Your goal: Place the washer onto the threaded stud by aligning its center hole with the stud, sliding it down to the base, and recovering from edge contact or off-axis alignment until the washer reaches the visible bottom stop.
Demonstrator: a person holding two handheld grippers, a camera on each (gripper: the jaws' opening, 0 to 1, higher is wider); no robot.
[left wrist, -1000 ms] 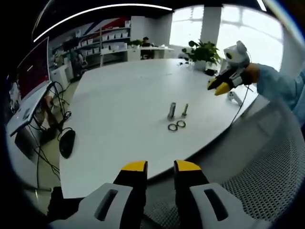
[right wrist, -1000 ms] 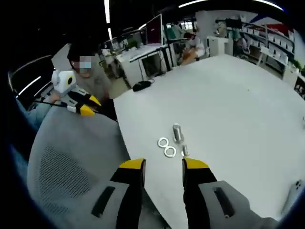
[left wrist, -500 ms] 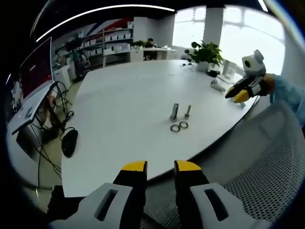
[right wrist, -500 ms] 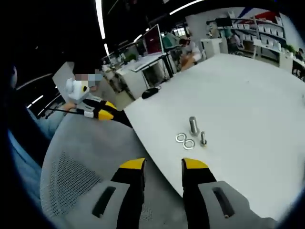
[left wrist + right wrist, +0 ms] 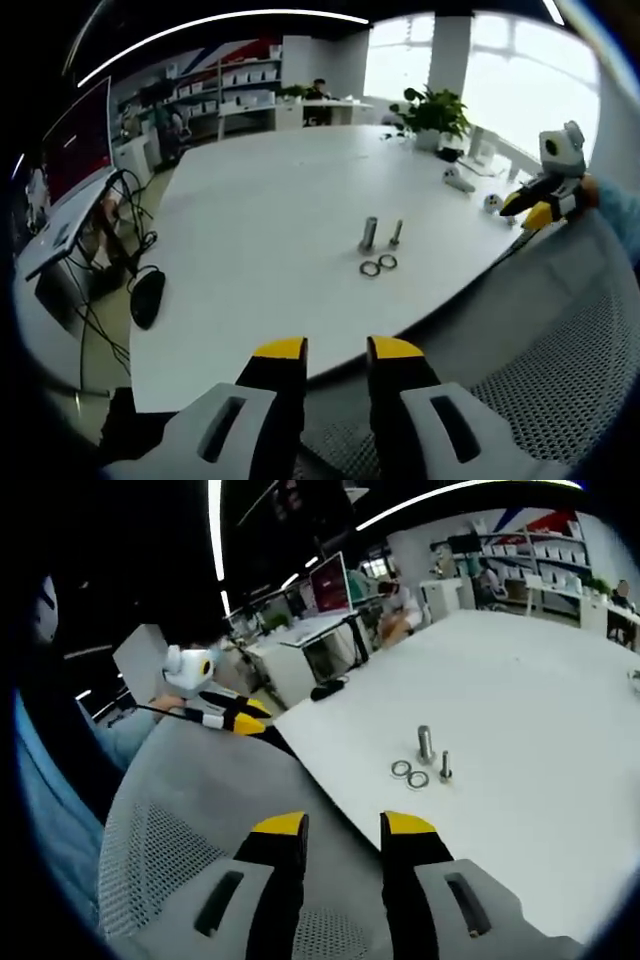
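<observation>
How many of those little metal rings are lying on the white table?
2. One washer and a second washer lie flat side by side, just in front of the two upright studs, apparently touching.

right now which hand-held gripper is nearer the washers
Hard to call. Left hand-held gripper and right hand-held gripper both sit off the table edge, well back from the washers.

Left gripper view: table (image 5: 270, 210) spans frame centre. Two studs (image 5: 368, 234) (image 5: 396, 234) upright side by side, centre-right. Two washers (image 5: 370, 268) (image 5: 387, 262) flat just below studs, touching each other. Mouse (image 5: 142, 298) left, off table edge. Plant (image 5: 432, 108) upper right, at table's far end. Mesh chair (image 5: 560, 340) lower right. Right gripper (image 5: 533, 208) far right, beyond table edge.
</observation>
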